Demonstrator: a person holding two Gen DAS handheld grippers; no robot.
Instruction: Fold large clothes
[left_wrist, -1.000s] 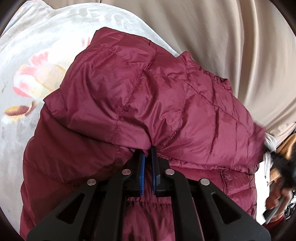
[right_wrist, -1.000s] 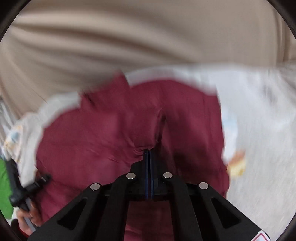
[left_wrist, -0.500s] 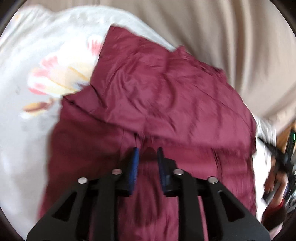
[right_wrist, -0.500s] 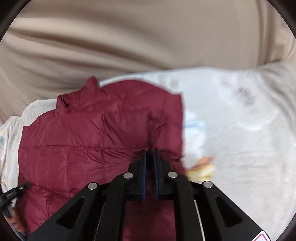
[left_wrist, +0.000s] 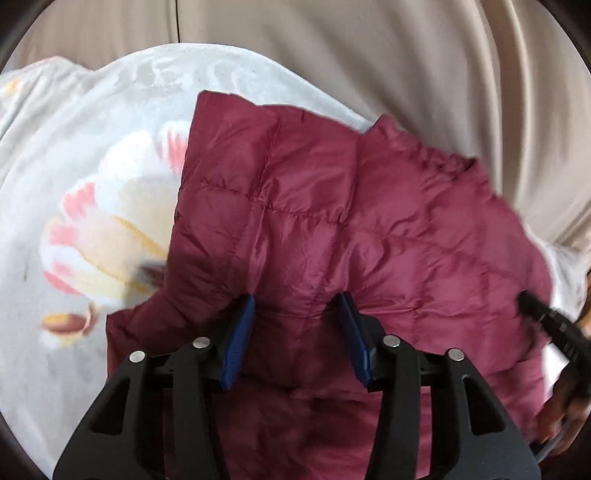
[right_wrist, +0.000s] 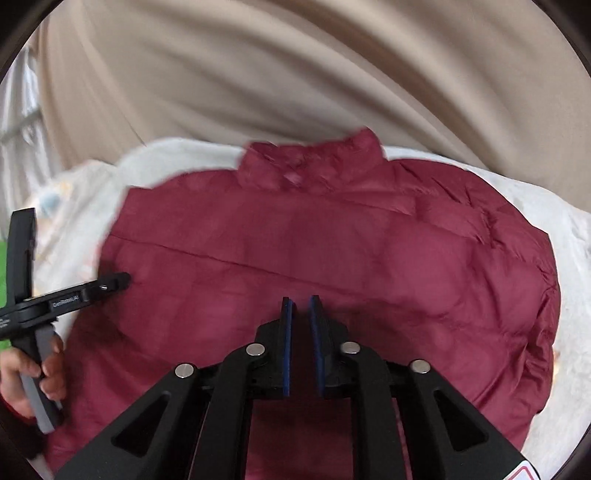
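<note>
A maroon quilted puffer jacket (left_wrist: 351, 229) lies folded on a white floral blanket (left_wrist: 92, 166). It also shows in the right wrist view (right_wrist: 332, 251), collar at the far edge. My left gripper (left_wrist: 297, 306) is open wide and empty, just above the jacket's near fold. My right gripper (right_wrist: 300, 306) is open by a narrow gap and holds nothing, hovering over the jacket's middle. The left gripper also appears in the right wrist view (right_wrist: 110, 282) at the jacket's left edge. The right gripper's tip shows at the right of the left wrist view (left_wrist: 532, 306).
A beige curtain (right_wrist: 295, 74) hangs behind the blanket (right_wrist: 535, 192). A large pink and yellow flower print (left_wrist: 103, 240) lies left of the jacket. A green patch (right_wrist: 5, 258) shows at the far left.
Both grippers have let go of the jacket fabric and opened, the left one wide. The folded-over part now lies flat on the jacket. Both grippers have pulled back slightly.
</note>
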